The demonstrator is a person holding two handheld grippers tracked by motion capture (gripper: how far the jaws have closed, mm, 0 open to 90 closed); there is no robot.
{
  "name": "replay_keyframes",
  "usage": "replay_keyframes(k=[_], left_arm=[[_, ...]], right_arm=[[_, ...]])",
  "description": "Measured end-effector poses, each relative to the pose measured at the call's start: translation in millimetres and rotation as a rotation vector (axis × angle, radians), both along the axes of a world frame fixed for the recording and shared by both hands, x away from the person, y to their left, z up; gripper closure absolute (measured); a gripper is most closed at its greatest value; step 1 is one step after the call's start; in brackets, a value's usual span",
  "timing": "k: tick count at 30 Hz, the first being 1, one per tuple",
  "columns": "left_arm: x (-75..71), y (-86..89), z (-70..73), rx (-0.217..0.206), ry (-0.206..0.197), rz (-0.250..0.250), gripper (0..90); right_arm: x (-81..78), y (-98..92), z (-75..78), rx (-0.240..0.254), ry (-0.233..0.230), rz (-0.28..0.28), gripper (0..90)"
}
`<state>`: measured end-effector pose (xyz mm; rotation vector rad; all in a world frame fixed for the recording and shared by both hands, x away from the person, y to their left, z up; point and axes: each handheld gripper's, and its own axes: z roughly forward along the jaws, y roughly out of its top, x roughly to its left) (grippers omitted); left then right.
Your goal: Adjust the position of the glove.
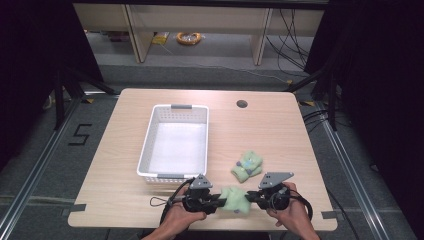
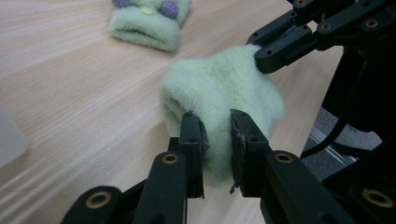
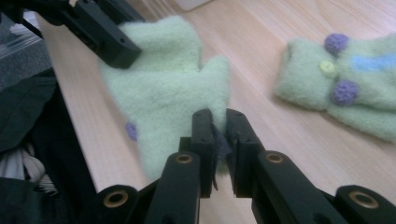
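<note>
Two tongs pinch one green mitten near the front edge

Both of your tongs grip the same pale green fleece mitten (image 1: 235, 199), one from each side, close to the near edge of the surface (image 1: 125, 150). Your left tongs (image 1: 216, 201) come in from the left, and in the left gripper view their jaws are drawn narrow onto a fold of the fleece (image 2: 219, 100), fabric bulging between them. Your right tongs (image 1: 252, 198) come in from the right; in the right gripper view those jaws are nearly together, pinching the mitten's edge (image 3: 163, 88) by the thumb-like lobe. A small purple spot shows on the fleece near its lower left in that view. Whether the mitten rests on the wood or hangs just above it, you cannot tell from these views.

A second green mitten (image 1: 247, 165) lies flat on the surface just beyond the held one, towards the middle right, apart from it. It carries purple pompoms, a yellow button and a blue patch (image 3: 343, 86).

Left of centre stands a white perforated plastic basket (image 1: 148, 145) with grey handles, its long side running away from you. A round cable hole (image 1: 242, 104) sits near the far edge.

Your hands (image 1: 180, 217) hold the gripper bodies at the bottom of the high view, each topped by a grey three-cornered plate.
</note>
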<state>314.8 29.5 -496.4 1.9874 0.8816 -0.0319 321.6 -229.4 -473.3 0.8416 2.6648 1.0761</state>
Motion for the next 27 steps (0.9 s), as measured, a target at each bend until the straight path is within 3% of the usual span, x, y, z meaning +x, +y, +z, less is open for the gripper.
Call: replay_keyframes(k=[4,7,9,13,18,21,23,26,27], left_arm=[[-0.3,-2.1,-10.5,-0.001,0.027,0.02,74.8],[-2.7,-3.3,-14.7,0.003,0.042,0.024,73.6],[-3.3,-2.1,-15.3,0.009,0.041,0.016,72.9],[-4.2,0.1,-15.8,0.013,0.042,0.017,71.0],[-5.8,2.8,-15.4,0.031,0.044,0.018,67.7],[-6.9,3.7,-14.5,0.043,0.03,0.028,62.7],[-6.5,5.8,-13.8,0.048,0.031,0.024,61.3],[-6.9,7.9,-13.0,0.054,0.032,0.038,60.0],[-6.8,9.0,-12.7,0.051,0.036,0.035,58.9]], right_arm=[[14.0,2.6,-7.8,-0.051,0.026,0.02,83.0],[15.2,4.7,-10.7,-0.082,0.04,0.016,82.6],[16.3,6.2,-15.2,-0.069,0.029,0.036,82.2],[13.9,7.2,-14.8,-0.091,0.026,0.004,81.3],[15.0,8.7,-18.0,-0.078,0.025,0.023,79.0],[13.3,7.5,-17.1,-0.085,0.049,-0.009,76.5],[15.5,7.1,-19.0,-0.073,0.026,0.018,74.8],[14.4,7.7,-20.2,-0.058,0.033,-0.002,73.4],[15.8,6.4,-21.2,-0.065,0.011,0.008,72.8]])
